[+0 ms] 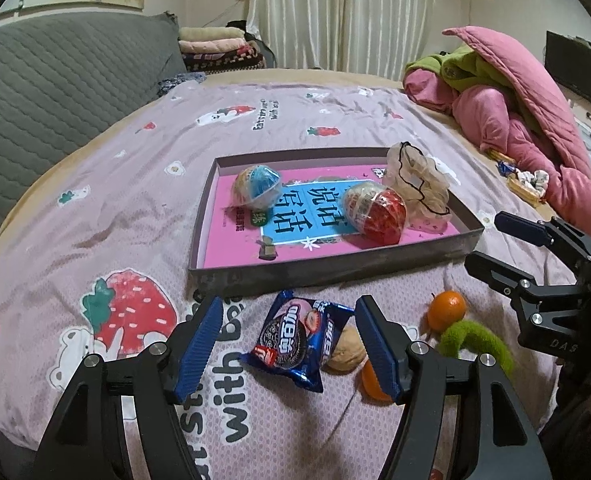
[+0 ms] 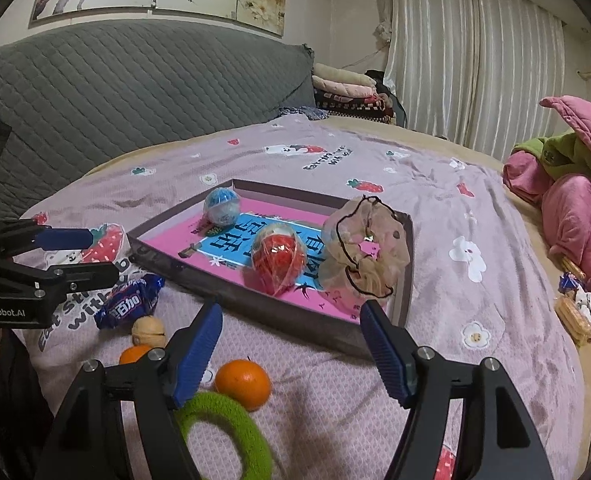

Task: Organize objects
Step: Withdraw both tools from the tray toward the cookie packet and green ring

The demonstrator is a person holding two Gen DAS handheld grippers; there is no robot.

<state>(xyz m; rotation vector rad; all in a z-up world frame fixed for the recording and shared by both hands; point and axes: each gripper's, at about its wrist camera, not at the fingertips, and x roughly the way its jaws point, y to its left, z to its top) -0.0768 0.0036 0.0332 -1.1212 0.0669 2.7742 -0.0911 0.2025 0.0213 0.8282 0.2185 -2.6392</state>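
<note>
A shallow grey box [image 1: 327, 270] [image 2: 255, 304] lined with a pink book lies on the bedspread. In it are a blue egg toy [image 1: 257, 188] [image 2: 222, 205], a red egg toy [image 1: 375, 214] [image 2: 280, 258] and a beige scrunchie [image 1: 417, 186] [image 2: 365, 246]. In front of the box lie a blue cookie packet [image 1: 295, 340] [image 2: 129, 306], a walnut [image 1: 347, 354] [image 2: 148, 330], two tangerines [image 1: 447, 310] [image 2: 242, 384] and a green hair ring [image 1: 475, 342] [image 2: 223, 436]. My left gripper [image 1: 289, 344] is open, its fingers either side of the packet. My right gripper [image 2: 291, 350] is open and empty above the bedspread.
A pile of pink and green quilts [image 1: 527, 100] [image 2: 575, 184] lies at the right. Snack packets [image 2: 575, 304] lie beside it. A grey quilted headboard [image 2: 135, 88] stands at the left, folded blankets [image 1: 219, 48] behind.
</note>
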